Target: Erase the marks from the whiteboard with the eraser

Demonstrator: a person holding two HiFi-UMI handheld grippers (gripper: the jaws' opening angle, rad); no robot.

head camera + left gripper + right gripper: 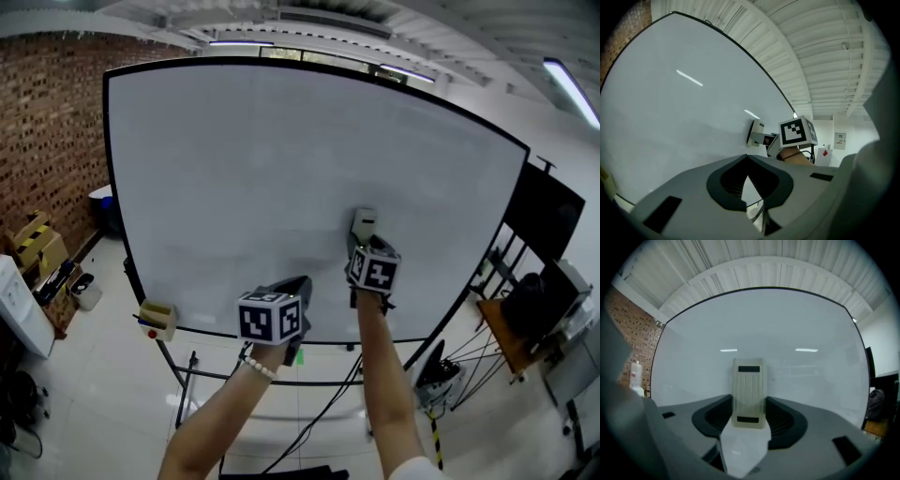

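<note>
Out at the grip, risk as judged: right claw (749, 405) holds only the lower end of the eraser (749, 380), so a slanted stroke could twist it loose or tip it off the whiteboard (281, 159). Nearer, left claw (747, 158) is pressed together, empty, by the board's bottom edge; farther, right claw pinches the eraser flat on its lower middle.
</note>
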